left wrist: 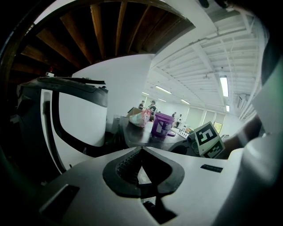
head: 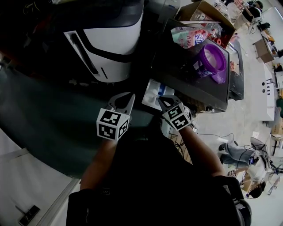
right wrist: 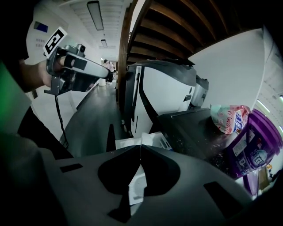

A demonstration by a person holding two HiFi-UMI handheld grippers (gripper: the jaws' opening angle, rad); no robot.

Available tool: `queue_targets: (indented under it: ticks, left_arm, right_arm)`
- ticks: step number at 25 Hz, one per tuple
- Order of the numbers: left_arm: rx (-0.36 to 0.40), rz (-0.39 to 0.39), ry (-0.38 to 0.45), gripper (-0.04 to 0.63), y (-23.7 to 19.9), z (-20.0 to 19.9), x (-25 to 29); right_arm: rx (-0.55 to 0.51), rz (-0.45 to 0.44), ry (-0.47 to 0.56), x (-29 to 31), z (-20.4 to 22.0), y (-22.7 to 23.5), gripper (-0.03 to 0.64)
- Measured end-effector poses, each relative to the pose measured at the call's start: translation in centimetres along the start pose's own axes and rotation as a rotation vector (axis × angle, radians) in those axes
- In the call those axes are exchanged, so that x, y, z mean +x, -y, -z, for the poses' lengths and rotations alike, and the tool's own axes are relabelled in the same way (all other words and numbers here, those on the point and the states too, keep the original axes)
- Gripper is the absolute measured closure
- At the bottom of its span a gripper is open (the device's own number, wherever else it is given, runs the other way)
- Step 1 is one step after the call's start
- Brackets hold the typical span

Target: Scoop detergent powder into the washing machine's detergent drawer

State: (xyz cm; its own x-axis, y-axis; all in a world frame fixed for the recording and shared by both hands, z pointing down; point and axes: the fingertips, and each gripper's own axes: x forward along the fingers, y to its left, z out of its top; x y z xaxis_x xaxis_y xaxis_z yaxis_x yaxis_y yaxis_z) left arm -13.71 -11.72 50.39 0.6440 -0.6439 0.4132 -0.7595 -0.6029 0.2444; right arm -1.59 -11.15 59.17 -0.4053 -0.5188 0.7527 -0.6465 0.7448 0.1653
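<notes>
The white washing machine (head: 108, 42) stands at the upper left, and its white detergent drawer (head: 152, 92) is pulled out below it. To the right, a purple detergent tub (head: 211, 61) stands open on the dark table (head: 185, 84) beside a pink bag (head: 190, 35). My left gripper (head: 125, 98) and right gripper (head: 163, 99) hover side by side just short of the drawer, both shut and empty. In the right gripper view the drawer (right wrist: 127, 142) lies right behind the closed jaws of the right gripper (right wrist: 140, 148). The left gripper (left wrist: 140, 151) points past the machine (left wrist: 77, 119) toward the tub (left wrist: 162, 125).
A cardboard box (head: 208, 11) sits behind the bag on the table. People and desks fill the room at the far right (head: 241, 154). A dark floor strip (head: 53, 128) runs left of the grippers. A wooden stair underside (right wrist: 177, 22) hangs overhead.
</notes>
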Motion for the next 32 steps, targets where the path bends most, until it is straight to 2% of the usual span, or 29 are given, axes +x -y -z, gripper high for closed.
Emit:
queue_targets:
  ticks: [4,18,27,32]
  left_arm:
    - [-0.002,0.002,-0.003,0.588,0.0,0.1,0.1]
    - [0.002,0.000,-0.009,0.588,0.4,0.7,-0.5]
    - [0.005,-0.001,-0.008,0.588,0.4,0.8,-1.0]
    - [0.003,0.000,-0.005,0.588,0.3,1.0,-1.1]
  right_arm:
    - [-0.022,0.004,0.001,0.0,-0.3,0.0,0.598]
    - [-0.217,0.038,-0.032,-0.3,-0.4,-1.5,0.598]
    - [-0.271,0.076,-0.062,-0.4,-0.2,-1.5,0.598]
    - [-0.337,0.095,-0.079,-0.4,-0.2,-1.7,0.598]
